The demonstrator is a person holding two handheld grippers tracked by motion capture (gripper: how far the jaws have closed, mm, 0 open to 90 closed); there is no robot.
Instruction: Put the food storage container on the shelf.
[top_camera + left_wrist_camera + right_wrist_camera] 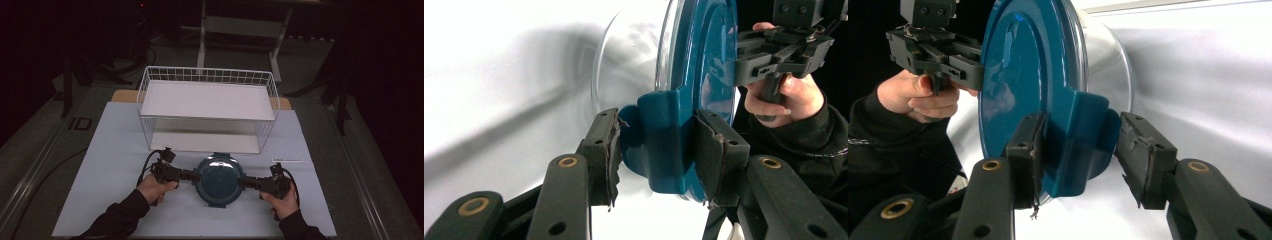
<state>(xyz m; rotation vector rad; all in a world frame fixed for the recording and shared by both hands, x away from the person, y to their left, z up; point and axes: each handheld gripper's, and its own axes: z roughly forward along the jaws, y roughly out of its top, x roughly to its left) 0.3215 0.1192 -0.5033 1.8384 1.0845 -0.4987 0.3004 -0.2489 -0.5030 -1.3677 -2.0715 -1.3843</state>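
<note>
Worn black left gripper (657,150) pinches glossy teal lid tab (664,140); right gripper (1080,150) spread around its tab.

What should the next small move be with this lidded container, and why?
Probably finish closing the right hand-held gripper on its blue latch tab: one pad touches the tab, the other stands just off it. The left hand-held gripper already clamps the opposite tab, so the container could then be lifted evenly.
</note>
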